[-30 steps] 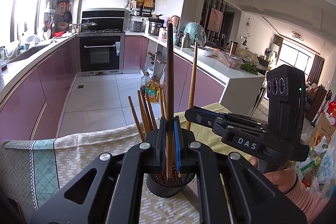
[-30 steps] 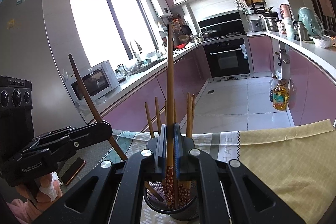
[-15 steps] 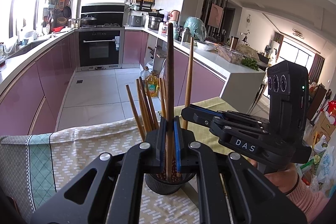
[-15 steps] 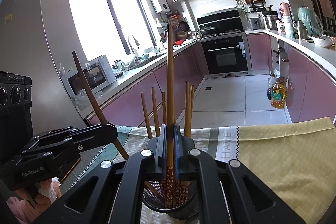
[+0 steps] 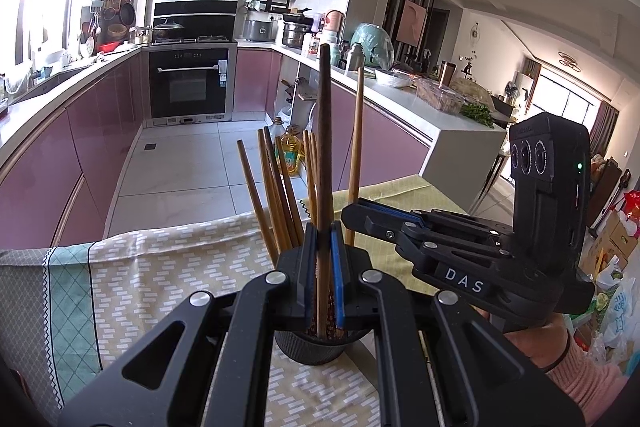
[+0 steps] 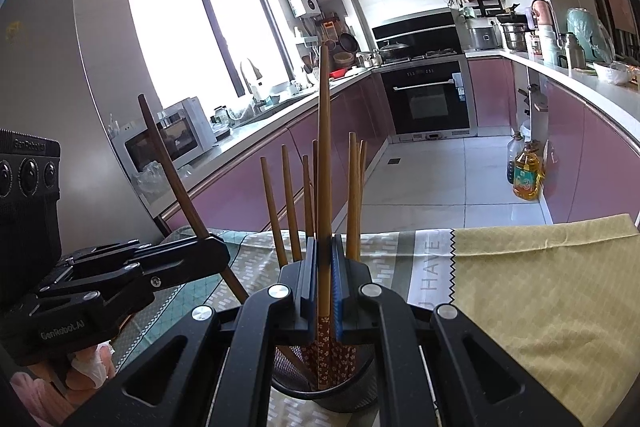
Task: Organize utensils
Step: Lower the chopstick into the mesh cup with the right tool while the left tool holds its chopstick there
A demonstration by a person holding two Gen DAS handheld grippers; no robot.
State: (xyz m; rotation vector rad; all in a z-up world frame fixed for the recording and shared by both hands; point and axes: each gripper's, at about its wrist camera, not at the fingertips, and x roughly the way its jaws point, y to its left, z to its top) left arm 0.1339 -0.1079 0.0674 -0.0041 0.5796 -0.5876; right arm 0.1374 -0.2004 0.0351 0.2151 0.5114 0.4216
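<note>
Black mesh holder [image 6: 352,393], brown chopsticks [image 6: 290,203] with red floral ends, yellow-green patterned tablecloth [image 6: 540,291], pink cabinets [image 5: 52,163]

Matt black plastic is seen on the left gripper [image 5: 320,267] and right gripper [image 6: 320,275], with blue ribbed pads and bare metal rivets. A dark smooth wooden chopstick [image 5: 323,147] and a lighter wooden chopstick [image 6: 323,167], printed at its lower end, are shown. The holder [image 6: 348,393] is made of black metal mesh. A woven, matt tablecloth [image 6: 540,287] is spread. Glossy cabinet fronts [image 5: 100,131] and smooth floor tiles [image 5: 180,167] are visible.
</note>
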